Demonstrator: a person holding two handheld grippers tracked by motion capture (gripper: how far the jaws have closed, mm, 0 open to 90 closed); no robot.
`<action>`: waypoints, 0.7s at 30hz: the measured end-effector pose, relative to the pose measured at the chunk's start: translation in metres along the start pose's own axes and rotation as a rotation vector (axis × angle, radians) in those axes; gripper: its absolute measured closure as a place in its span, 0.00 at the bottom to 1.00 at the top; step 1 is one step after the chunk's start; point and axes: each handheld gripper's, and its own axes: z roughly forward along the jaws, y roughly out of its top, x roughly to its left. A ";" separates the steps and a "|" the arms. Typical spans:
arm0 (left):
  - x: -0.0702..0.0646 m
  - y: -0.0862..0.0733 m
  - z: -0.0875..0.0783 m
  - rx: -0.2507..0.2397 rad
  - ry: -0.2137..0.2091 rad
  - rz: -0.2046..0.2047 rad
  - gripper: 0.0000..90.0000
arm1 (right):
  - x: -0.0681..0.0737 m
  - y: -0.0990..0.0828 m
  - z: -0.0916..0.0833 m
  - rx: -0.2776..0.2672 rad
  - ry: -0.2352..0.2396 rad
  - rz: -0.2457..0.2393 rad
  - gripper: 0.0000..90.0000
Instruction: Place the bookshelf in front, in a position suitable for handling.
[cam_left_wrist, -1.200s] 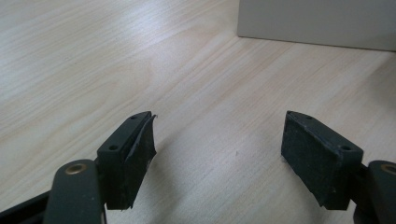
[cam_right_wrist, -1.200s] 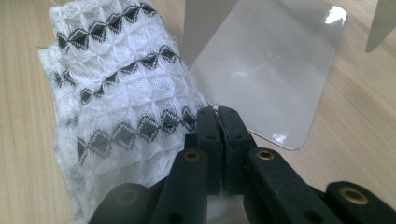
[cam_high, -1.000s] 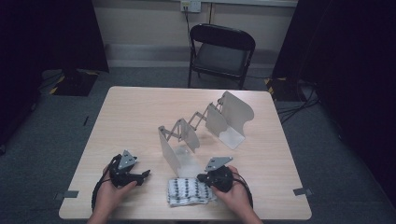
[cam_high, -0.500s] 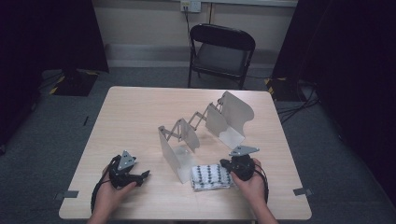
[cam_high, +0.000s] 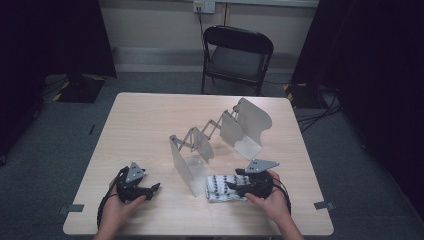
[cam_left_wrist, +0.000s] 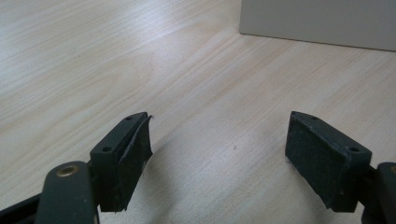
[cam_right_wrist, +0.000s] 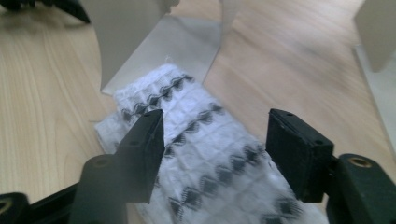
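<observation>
The right gripper (cam_high: 234, 186) is found with jaws just opened wide, the folded patterned cloth (cam_right_wrist: 205, 154) lying released beneath and between them, beside the metal rack (cam_high: 186, 167). The left gripper (cam_left_wrist: 219, 154) is held wide, empty. A raised jaw could snag and unfold the cloth. No legible writing is noted.

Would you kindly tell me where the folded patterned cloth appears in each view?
High view: folded patterned cloth lies lower centre-right, on the rack's base plate.
Left gripper view: not in it.
Right gripper view: cloth centre, beneath the open jaws.
Shared landmark: grey metal rack.
</observation>
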 end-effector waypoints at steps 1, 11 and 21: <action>0.000 0.000 0.000 0.000 0.001 0.000 0.25 | 0.002 -0.001 0.003 0.011 -0.005 -0.017 0.40; 0.001 0.000 0.000 0.002 -0.005 -0.011 0.24 | 0.012 0.002 0.030 0.116 -0.045 -0.108 0.47; 0.000 -0.001 -0.001 0.002 -0.001 -0.011 0.24 | 0.015 0.018 0.051 0.128 -0.180 0.033 0.80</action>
